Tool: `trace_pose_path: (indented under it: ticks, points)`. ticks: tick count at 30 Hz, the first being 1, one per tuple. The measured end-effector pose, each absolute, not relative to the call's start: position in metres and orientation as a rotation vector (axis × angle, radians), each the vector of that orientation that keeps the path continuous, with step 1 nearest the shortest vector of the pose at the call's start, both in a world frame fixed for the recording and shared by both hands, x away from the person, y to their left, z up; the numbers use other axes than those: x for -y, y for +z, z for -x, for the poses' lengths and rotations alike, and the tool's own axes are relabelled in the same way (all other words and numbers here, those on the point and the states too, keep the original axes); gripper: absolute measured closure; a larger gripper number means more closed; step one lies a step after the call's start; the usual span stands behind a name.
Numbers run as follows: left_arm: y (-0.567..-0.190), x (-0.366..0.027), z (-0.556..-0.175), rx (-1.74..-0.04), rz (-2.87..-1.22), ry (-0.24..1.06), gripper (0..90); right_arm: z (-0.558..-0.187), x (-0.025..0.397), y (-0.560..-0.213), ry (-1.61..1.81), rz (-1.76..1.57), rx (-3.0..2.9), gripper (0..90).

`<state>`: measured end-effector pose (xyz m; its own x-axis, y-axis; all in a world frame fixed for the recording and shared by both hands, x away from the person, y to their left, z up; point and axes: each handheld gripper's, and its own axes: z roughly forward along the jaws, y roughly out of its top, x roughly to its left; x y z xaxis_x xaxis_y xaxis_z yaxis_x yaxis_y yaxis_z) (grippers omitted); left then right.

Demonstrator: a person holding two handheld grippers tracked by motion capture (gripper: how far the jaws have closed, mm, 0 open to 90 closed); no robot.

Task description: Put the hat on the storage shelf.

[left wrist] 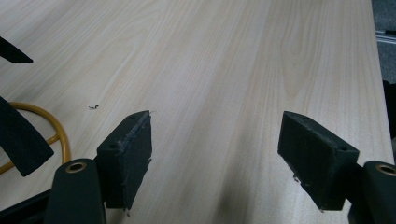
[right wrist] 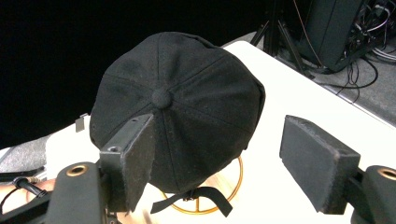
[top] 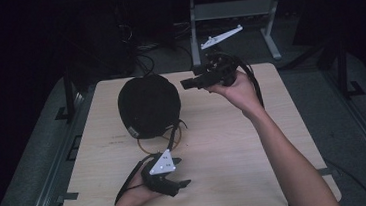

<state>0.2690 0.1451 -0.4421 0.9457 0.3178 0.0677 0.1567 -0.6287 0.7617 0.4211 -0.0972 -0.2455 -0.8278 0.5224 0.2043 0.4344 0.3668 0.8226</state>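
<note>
A light wood table [top: 235, 143] stands in a dark room with cables on the floor behind. A black cap [top: 148, 105] sits on a gold wire stand [top: 147, 147] at the table's left-centre. Left gripper [top: 179, 172], near edge just beside the stand: jaws wide, holding nothing. Right gripper [top: 185, 83], raised right of the cap and aimed at it: jaws wide, empty.

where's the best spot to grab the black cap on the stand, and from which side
Probably the cap by the rim of its crown at the strap end, coming from the person's side. It sits crown-up on a gold wire stand, so the dome is wide and smooth, while the lower edge near the dangling strap gives a thin fold. The open right gripper already faces it.
</note>
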Motion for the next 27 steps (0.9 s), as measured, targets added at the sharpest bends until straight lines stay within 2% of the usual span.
trace_pose_path:
  ticks: [27]
  points:
    - [-0.443,-0.144,-0.268,-0.338,-2.265,0.244,25.5,-0.414,0.124,-0.260,1.461,-0.935,-2.514,25.4]
